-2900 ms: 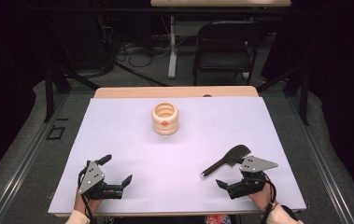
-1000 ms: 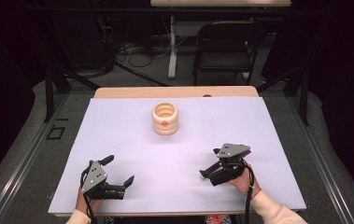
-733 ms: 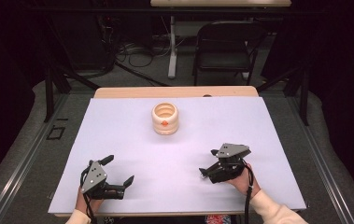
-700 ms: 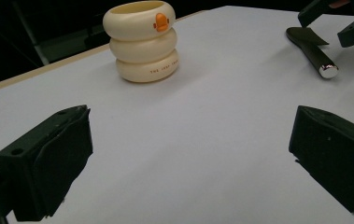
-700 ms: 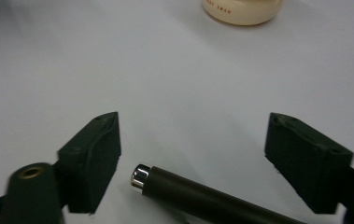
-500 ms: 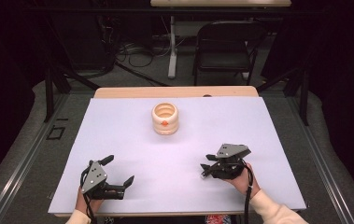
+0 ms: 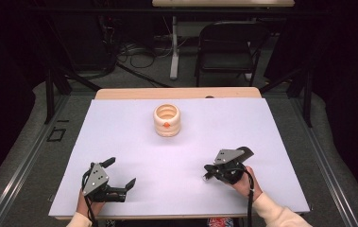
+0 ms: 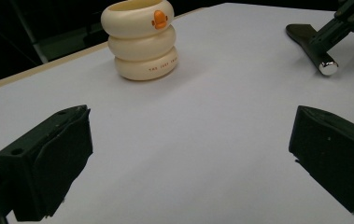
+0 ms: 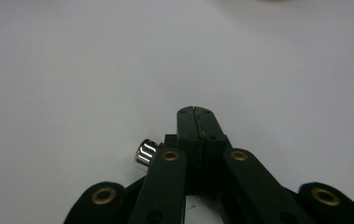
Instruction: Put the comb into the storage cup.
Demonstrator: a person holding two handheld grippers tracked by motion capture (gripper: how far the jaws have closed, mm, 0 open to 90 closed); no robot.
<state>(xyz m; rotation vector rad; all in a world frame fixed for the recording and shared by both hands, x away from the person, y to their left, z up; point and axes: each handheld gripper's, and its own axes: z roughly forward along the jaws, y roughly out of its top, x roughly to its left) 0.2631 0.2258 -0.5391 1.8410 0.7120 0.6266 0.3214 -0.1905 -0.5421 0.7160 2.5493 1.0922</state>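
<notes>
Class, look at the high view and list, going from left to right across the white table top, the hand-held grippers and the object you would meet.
left hand-held gripper → cream ringed cup → right hand-held gripper, shut on a black tool with a metal tip

Bright even tabletop, dark surroundings, close view perhaps soft

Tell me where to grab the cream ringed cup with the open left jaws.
Probably across a groove between its rings, coming in level from the near side. The cream ringed cup stands upright and round, and the grooves between its three bulges should keep the jaws of the left gripper from sliding.
</notes>
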